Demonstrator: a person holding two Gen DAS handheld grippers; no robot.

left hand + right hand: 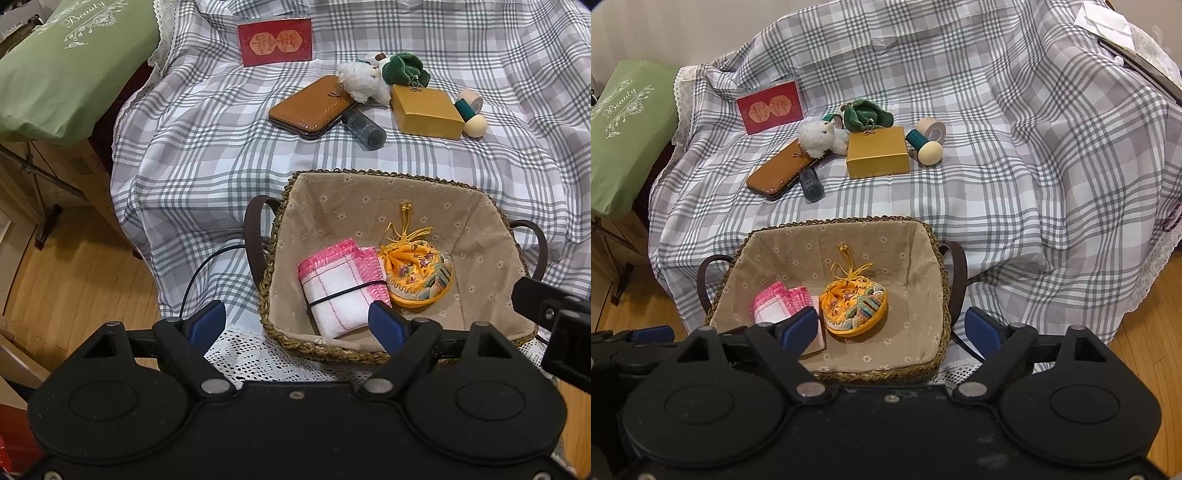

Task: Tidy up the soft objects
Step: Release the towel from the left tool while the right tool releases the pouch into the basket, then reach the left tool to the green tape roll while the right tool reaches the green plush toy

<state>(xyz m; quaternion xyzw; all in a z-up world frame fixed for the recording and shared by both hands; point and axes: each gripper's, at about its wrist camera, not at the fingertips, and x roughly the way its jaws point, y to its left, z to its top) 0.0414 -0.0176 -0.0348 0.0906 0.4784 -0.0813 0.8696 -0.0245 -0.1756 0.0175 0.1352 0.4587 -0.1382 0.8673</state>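
A woven basket (291, 345) (942, 280) with beige floral lining sits at the near edge of the checked cloth. In it lie a folded pink and white towel (340, 284) (775, 302) and a yellow embroidered pouch (417, 275) (855, 308). Farther back lie a white plush toy (364, 79) (820, 138) and a green plush pouch (406, 68) (868, 114). My left gripper (297, 323) is open and empty above the basket's near left rim. My right gripper (892, 328) is open and empty above the basket's near edge.
On the cloth lie a brown case (314, 107) (775, 171), a dark bottle (364, 129) (811, 184), a gold box (426, 110) (877, 151), a tape roll (469, 101) (931, 127), a sponge puff (474, 123) (929, 151) and a red envelope (275, 40) (768, 107). A green bag (62, 70) (624, 133) stands left.
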